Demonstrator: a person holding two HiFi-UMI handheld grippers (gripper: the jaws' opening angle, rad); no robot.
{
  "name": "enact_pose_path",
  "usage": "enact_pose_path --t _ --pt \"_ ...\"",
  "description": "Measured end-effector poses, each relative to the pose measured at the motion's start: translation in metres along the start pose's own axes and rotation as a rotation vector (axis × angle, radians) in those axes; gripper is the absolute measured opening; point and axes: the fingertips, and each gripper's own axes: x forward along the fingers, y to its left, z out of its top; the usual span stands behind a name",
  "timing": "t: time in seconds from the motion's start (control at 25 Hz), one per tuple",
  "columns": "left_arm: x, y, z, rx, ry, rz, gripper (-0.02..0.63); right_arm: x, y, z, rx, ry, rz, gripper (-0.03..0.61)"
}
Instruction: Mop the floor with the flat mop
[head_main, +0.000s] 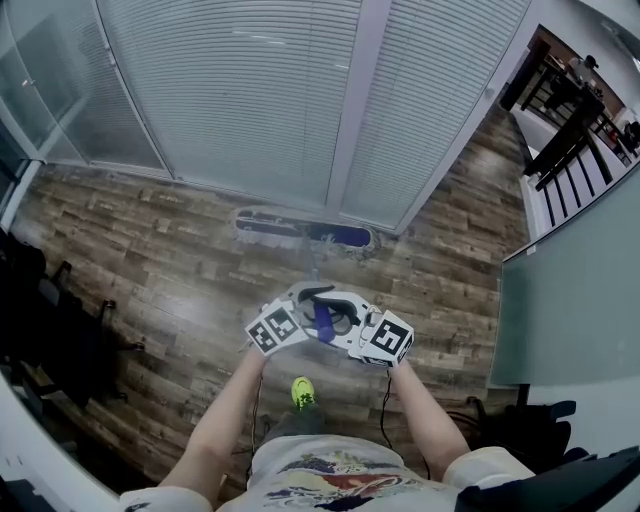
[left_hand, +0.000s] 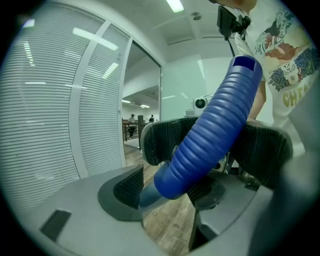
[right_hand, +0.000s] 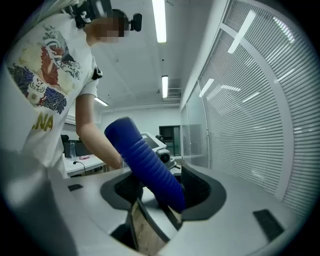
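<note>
The blind-covered glass wall (head_main: 250, 100) stands at the far side, and the flat mop (head_main: 300, 228) lies with its head on the wooden floor (head_main: 150, 250) right at the wall's foot. A harder push forward would likely knock the head against the glass.

Its blue ribbed handle (left_hand: 220, 125) runs back to the person. There the left gripper (left_hand: 170, 189) and the right gripper (right_hand: 162, 189) meet around its top. Both sets of jaws stand released, the handle loose between the pads with small gaps showing. With so slack a hold, the handle could twist, slide through or drop on the next stroke.

No bucket or other container is in view.
</note>
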Motion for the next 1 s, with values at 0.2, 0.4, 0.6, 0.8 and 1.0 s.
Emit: enact_pose_path --t 0.2,0.4,0.6,0.8,1.0 --pt "-0.004 -0.037 -0.004 -0.014 0.017 0.014 0.225 -0.014 0.035 -0.004 0.018 -0.008 0.009 0.218" --pt "-0.002 -0.102 0.001 -0.016 0.044 0.019 0.225 -0.048 0.092 -0.005 0.032 -0.032 0.026 0.218" --pt "-0.009 -0.197 0.007 -0.041 0.051 0.069 0.225 -0.09 0.183 -0.006 0.016 -0.048 0.096 0.218" --pt "-0.02 -0.309 0.002 -0.066 0.062 0.124 0.225 -0.134 0.291 -0.019 -0.035 -0.062 0.176 0.218" --pt "-0.033 -0.404 -0.005 -0.1 0.061 0.197 0.225 -0.17 0.388 -0.031 -0.058 -0.062 0.251 0.218"
